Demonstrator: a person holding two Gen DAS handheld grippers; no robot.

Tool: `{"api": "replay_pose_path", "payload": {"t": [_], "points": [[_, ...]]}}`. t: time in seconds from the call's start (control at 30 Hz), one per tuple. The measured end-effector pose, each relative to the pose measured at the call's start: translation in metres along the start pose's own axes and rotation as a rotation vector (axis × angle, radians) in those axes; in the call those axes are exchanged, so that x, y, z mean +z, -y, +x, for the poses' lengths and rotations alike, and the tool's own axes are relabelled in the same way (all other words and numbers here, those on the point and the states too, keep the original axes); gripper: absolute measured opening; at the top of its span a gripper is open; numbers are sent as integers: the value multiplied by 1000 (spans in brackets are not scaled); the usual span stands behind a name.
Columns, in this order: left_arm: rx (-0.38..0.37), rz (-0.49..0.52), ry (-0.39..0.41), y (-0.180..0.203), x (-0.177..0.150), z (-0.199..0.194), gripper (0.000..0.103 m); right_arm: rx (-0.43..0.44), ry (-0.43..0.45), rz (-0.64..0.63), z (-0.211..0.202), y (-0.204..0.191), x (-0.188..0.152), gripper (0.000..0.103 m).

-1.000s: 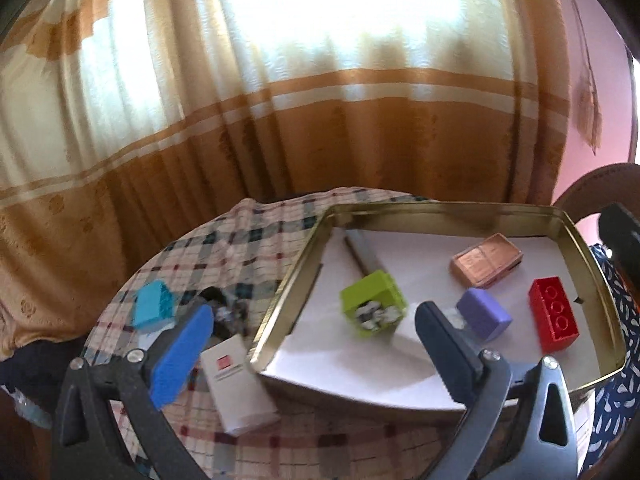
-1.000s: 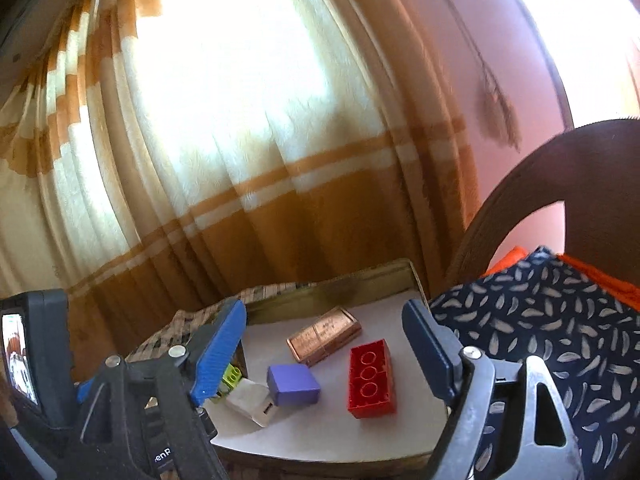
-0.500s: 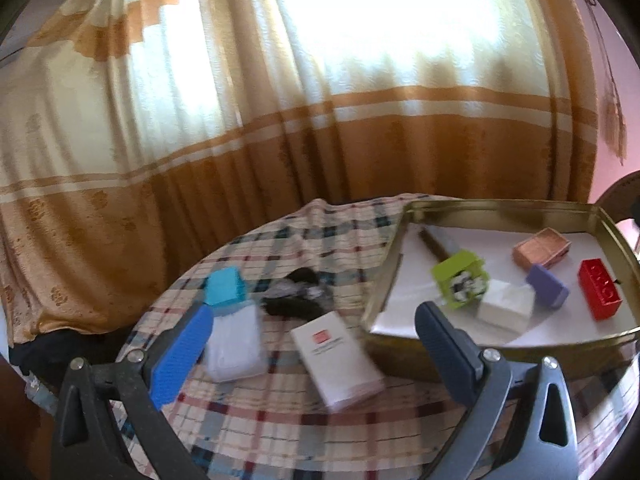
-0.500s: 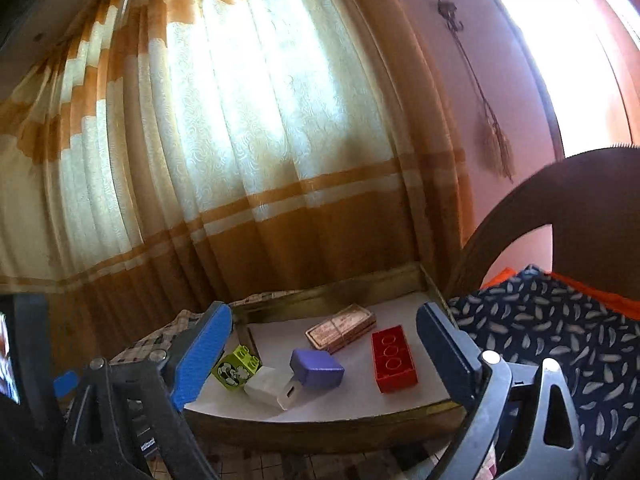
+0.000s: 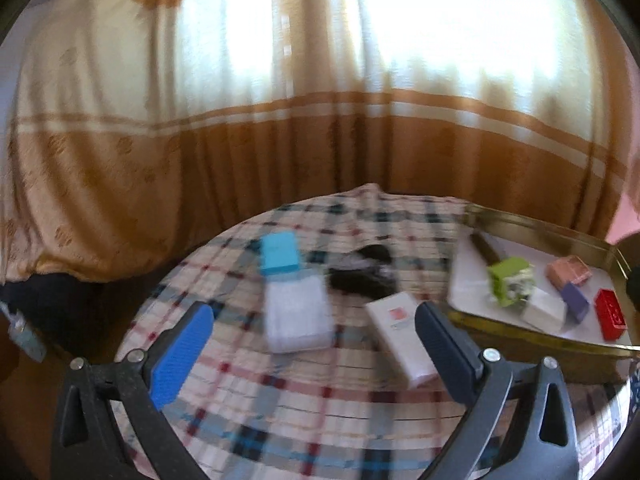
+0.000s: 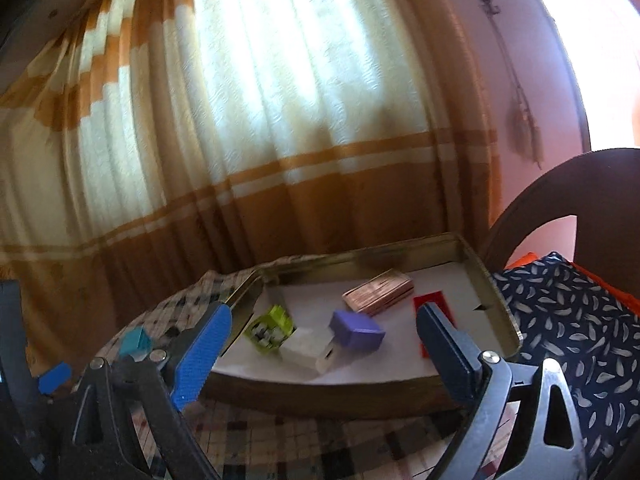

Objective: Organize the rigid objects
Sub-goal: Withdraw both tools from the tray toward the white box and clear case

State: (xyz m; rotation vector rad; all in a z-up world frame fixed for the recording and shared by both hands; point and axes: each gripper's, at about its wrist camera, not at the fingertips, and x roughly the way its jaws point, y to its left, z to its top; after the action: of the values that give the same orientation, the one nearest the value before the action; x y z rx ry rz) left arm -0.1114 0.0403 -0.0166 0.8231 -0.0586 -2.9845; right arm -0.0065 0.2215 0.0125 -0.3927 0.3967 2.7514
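A gold metal tray [image 5: 532, 332] [image 6: 496, 300] on the checked table holds a green block [image 5: 510, 286] [image 6: 270, 326], a white block [image 5: 544, 312] [image 6: 306, 350], a purple block [image 5: 576, 302] [image 6: 356, 328], a copper box [image 5: 568, 270] [image 6: 378, 292] and a red brick [image 5: 610, 314] [image 6: 434, 306]. On the cloth lie a white box with a red mark [image 5: 400, 338], a white pack [image 5: 296, 314], a blue box [image 5: 279, 252] [image 6: 136, 342] and a black object [image 5: 364, 276]. My left gripper [image 5: 312, 356] is open and empty above the cloth. My right gripper [image 6: 324, 354] is open and empty before the tray.
Orange and cream curtains [image 5: 280, 120] hang behind the round table [image 5: 320, 420]. A dark wooden chair back [image 6: 560, 200] with a blue patterned cloth [image 6: 568, 320] stands to the right of the tray. The left gripper's body [image 6: 52, 376] shows at the lower left of the right wrist view.
My left gripper has swung left and back, away from the tray, over the loose items on the cloth. My right gripper has drawn back from the tray. The white block now lies in the tray.
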Motion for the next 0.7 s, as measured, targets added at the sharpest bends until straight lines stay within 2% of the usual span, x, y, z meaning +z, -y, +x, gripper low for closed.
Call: {"api": "replay_pose_path", "payload": {"t": [0.07,0.17,0.27,0.37,0.53,0.7], "points": [[94,15,4,-9,0,4,102,7,-26,-23,2,-8,-3,95],[140,-1,-11,-27,0,9,102,40,-47,-33,2,-19,-8,95],[136,-49,-47,-45,0,16,102,119,-85,-40,4,-35,-14,95],[168,-69,-69,-58,-1,24,102,177,-150,-83,10,-53,-19,95],[210,-104,-104,-74,-2,34,102,282,-321,-103,33,-77,-33,89],[197,-177,-167,-90,-5,45,102,348,-490,-82,62,-90,-47,82]]}}
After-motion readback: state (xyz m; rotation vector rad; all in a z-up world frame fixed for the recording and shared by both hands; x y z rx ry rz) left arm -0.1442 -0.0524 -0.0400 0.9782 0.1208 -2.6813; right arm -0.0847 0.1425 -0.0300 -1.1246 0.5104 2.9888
